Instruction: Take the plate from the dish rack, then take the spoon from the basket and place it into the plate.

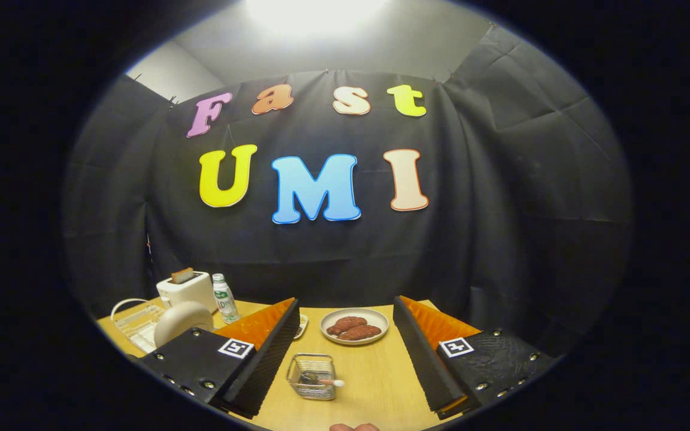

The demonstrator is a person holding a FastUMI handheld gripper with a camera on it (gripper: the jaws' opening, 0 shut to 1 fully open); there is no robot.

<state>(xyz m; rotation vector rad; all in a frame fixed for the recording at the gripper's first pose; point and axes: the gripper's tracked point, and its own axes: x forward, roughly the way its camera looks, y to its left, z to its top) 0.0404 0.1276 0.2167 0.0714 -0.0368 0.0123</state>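
My gripper (345, 353) is open above the wooden table (381, 383), its two black and orange fingers (267, 347) spread wide with nothing held. Between the fingers, low on the table, stands a small wire basket (312, 377) with a white-handled spoon (328, 381) lying in it. A cream plate (182, 321) stands upright in the wire dish rack (135, 323), just beyond my left finger and partly hidden by it.
A white dish of brown cookies (354, 326) sits beyond the basket, between the fingers. A white toaster (186, 289) with a slice of toast and a small bottle (224, 298) stand behind the rack. A fingertip (354, 427) shows below the basket.
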